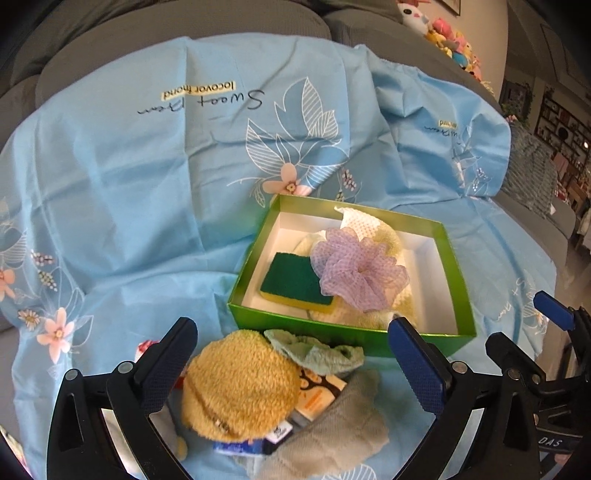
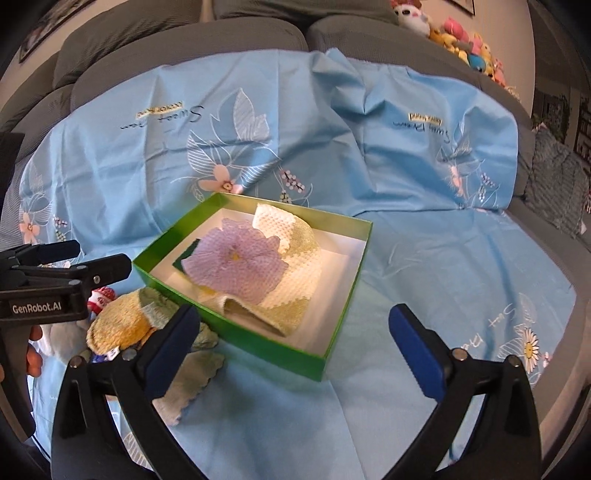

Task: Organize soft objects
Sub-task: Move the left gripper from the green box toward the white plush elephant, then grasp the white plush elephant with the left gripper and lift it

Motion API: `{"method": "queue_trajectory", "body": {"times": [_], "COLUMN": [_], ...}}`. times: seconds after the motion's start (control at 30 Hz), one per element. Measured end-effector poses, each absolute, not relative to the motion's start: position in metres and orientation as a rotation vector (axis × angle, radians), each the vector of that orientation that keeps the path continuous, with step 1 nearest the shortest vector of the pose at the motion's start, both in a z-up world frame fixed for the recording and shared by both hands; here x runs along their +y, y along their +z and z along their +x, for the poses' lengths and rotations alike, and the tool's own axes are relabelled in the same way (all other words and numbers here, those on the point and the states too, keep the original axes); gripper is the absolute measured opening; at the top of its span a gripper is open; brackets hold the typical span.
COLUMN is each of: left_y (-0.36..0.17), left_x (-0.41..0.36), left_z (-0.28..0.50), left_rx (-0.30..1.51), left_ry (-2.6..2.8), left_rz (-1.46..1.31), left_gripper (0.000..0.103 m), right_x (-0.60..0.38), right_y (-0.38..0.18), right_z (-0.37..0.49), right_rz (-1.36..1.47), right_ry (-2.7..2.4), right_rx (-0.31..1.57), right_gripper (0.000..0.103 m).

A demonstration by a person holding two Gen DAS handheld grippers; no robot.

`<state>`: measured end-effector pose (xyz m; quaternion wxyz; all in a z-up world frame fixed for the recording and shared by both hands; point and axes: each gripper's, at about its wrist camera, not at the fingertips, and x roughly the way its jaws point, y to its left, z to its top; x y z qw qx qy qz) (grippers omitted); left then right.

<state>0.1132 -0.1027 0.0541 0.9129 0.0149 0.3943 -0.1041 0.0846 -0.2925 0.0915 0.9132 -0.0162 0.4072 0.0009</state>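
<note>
Soft objects are seen in two groups: a loose pile near the left gripper [image 1: 299,362] and a set already lying in a green box [image 1: 258,314]. The left gripper's jaws are spread as wide as they go and nothing is held between them. Directly below and between its fingers lies a yellow knitted pad [image 1: 240,387]; a grey cloth [image 1: 340,421] lies just right of the pad, and a pale green cloth [image 1: 314,349] lies just beyond it, against the near wall of the box. Small printed packets [image 1: 317,395] are partly covered by these pieces.

The right gripper [image 2: 295,343] is likewise fully spread and empty. The near corner of the green box is seen between its fingers, and a pale green cloth [image 2: 188,384] lies beside its left finger.

Just beyond the left gripper, and slightly to its right, the box is filled with a green and yellow sponge [image 1: 291,280], a lilac mesh scrunchie [image 1: 358,273] resting partly on the sponge, and a cream and olive knitted cloth [image 1: 369,225] beneath both. The right part of the box floor is left bare.

Everything is set on a light blue printed sheet [image 1: 129,184] spread over a grey sofa [image 1: 184,26]. Farther off, to the right, plush toys [image 1: 447,37] are lined along the sofa back.
</note>
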Motion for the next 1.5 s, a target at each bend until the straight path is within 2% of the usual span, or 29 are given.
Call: {"method": "queue_trajectory", "body": {"times": [0.57,0.8,1.27,1.5], "left_y": [0.081,0.077,-0.001,-0.015], "left_x": [-0.087,-0.046,0.065,0.09], "left_z": [0.046,0.025,-0.01,0.004], "left_rx": [0.691,0.692,0.824,0.841], "left_ry": [-0.19,-0.143,0.012,0.008], "left_rz": [0.073,0.018,-0.172,-0.234], "left_gripper": [0.103,0.103,0.103,0.103], "right_x": [-0.268,-0.252,-0.186,-0.12], "right_y": [0.117,0.114,0.063,0.042], "right_z": [0.039,0.025,0.004,0.005], "right_rz": [-0.058,-0.046,-0.058,-0.116], "right_ry": [0.051,0.146,0.456,0.65], "right_rx": [0.797,0.789,0.838,0.866], "right_gripper": [0.102,0.102,0.102,0.102]}}
